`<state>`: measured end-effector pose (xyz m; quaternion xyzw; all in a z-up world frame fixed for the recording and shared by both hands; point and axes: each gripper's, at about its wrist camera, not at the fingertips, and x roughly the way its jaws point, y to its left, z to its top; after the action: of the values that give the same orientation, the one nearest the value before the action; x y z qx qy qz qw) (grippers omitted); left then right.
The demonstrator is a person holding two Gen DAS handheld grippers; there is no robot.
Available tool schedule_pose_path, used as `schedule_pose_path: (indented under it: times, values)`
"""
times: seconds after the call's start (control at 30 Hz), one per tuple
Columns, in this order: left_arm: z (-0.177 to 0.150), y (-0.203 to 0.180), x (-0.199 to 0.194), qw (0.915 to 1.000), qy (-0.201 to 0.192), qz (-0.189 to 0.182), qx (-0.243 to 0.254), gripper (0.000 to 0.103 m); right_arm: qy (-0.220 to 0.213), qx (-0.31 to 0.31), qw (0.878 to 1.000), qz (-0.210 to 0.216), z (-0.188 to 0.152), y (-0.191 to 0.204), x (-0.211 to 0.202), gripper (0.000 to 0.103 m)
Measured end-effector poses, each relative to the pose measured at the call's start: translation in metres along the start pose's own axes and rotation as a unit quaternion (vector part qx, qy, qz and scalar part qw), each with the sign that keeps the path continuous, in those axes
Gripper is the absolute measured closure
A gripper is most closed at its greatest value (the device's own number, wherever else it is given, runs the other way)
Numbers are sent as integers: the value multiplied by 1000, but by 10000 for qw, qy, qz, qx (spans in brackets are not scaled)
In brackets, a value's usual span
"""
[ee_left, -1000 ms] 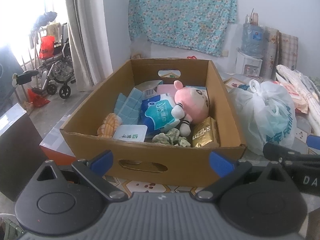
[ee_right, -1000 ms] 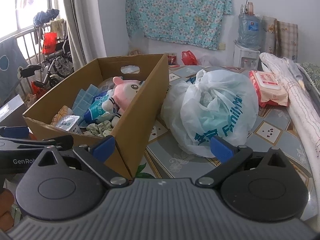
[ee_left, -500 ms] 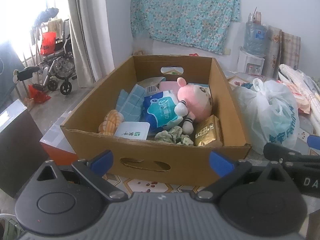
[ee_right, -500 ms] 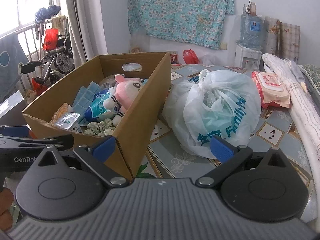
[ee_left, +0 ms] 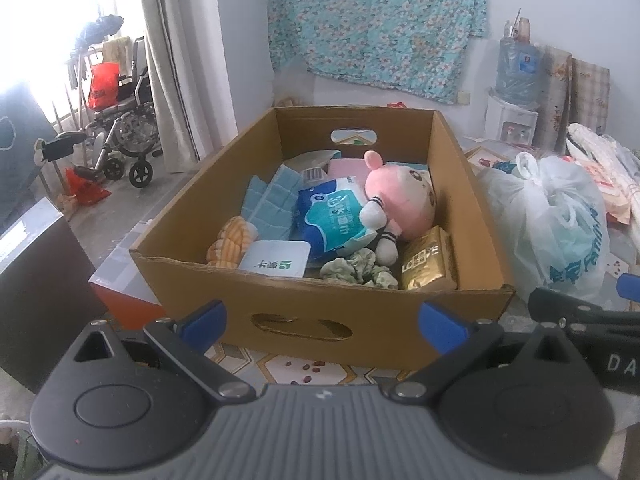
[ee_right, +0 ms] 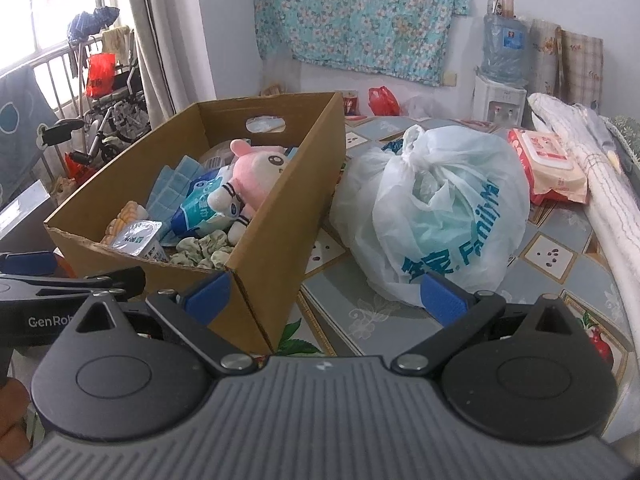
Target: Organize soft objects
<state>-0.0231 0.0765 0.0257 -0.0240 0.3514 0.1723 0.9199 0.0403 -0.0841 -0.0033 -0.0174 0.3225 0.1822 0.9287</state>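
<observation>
There, a tiled table (ee_right: 552,256) was seen carrying an open cardboard box (ee_left: 320,312) at its left side, with a knotted white plastic bag (ee_right: 440,216) just beside the box's right wall. Inside the box, a pink plush doll (ee_left: 400,204) was laid against the right wall, its white arm resting over a blue tissue pack (ee_left: 332,216). A blue quilted cloth (ee_left: 268,204) was propped to the left of that pack, and a gold packet (ee_left: 424,260) was wedged in the near right corner. Smaller still, a green scrunchie (ee_left: 356,268) and an orange knitted piece (ee_left: 230,242) were lodged by the near wall. The left gripper (ee_left: 322,324) and the right gripper (ee_right: 324,296) were both held short of the box, jaws spread wide and gripping nothing.
</observation>
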Motion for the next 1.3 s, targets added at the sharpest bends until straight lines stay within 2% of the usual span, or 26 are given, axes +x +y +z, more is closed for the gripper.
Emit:
schedule_pose_path:
  times: [1.3]
  values:
    - [-8, 34, 20, 9989, 326, 113, -301, 1, 495, -236, 9985, 2, 5, 35, 28, 1]
